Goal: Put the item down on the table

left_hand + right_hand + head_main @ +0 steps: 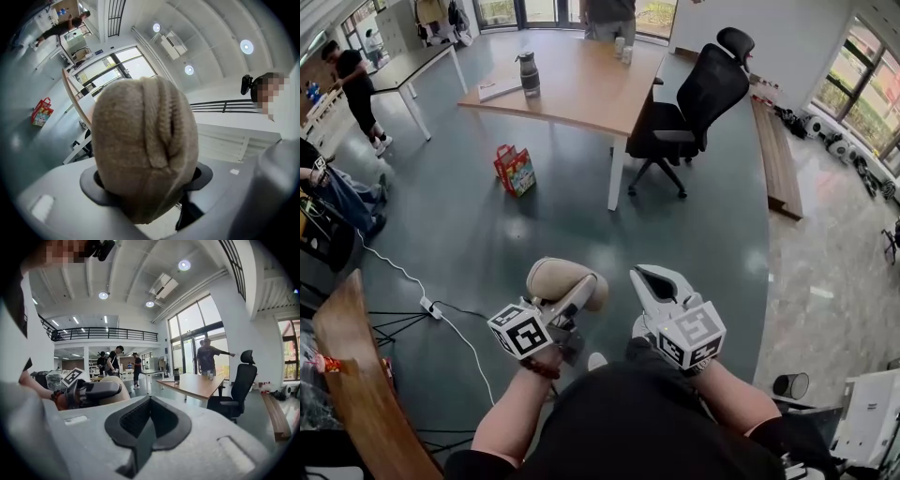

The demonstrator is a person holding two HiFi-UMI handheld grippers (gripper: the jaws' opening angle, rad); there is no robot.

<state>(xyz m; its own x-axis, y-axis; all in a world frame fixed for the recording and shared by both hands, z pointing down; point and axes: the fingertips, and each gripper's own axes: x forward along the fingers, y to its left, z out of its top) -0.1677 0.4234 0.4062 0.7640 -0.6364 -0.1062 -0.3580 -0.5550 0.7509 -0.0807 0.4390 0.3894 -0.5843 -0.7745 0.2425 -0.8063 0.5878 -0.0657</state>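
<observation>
Grey floor (487, 225) fills this open office, and the wooden counter (581, 94) stands well ahead beside a black chair (698, 98). The left claw (578, 295) is clamped on the beige knitted item (555, 277), held in the air, so the putting-down looks not yet begun. The right claw (656, 281) is pressed together, empty.

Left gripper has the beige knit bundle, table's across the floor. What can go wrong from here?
1. The knit bundle is soft and bulges far past the left gripper; it may slip out on the way.
2. It fills most of the left gripper view, so aiming the put-down from there looks hard.
3. A bottle stands near the left end of the table; a careless put-down could knock it.
</observation>
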